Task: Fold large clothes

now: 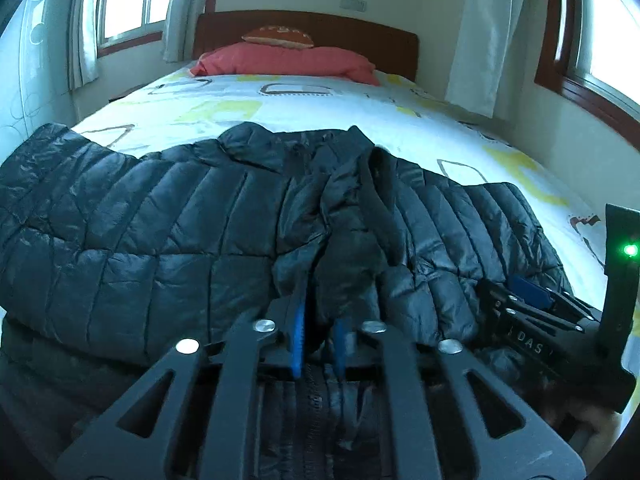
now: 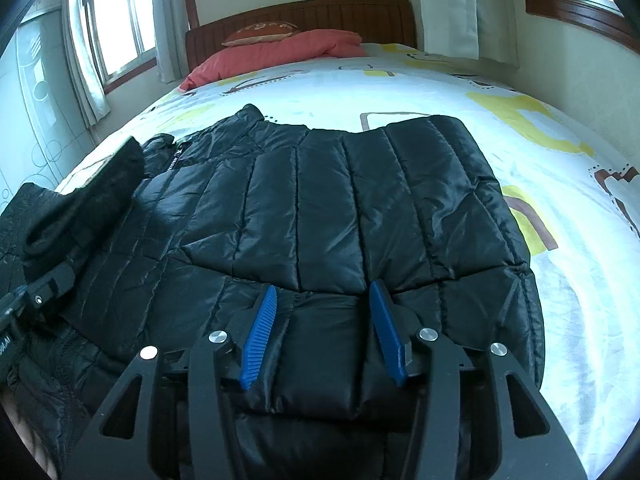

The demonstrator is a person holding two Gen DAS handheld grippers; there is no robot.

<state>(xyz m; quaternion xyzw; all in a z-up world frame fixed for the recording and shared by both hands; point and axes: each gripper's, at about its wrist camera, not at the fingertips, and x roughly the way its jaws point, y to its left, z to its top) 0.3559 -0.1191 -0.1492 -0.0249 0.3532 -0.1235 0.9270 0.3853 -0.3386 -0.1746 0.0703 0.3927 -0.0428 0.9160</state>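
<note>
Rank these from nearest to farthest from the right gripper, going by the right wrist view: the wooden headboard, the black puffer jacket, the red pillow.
Measured from the right gripper:
1. Black puffer jacket, directly under and ahead of the fingers, spread on the bed.
2. Red pillow, far end of the bed, left of centre.
3. Wooden headboard, behind the pillow, against the wall.

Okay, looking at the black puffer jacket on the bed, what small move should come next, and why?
Probably let the left hand-held gripper release and withdraw: the knit sleeve cuff between its blue pads already lies across the black quilted puffer jacket. The right hand-held gripper rests open on the folded side.
</note>
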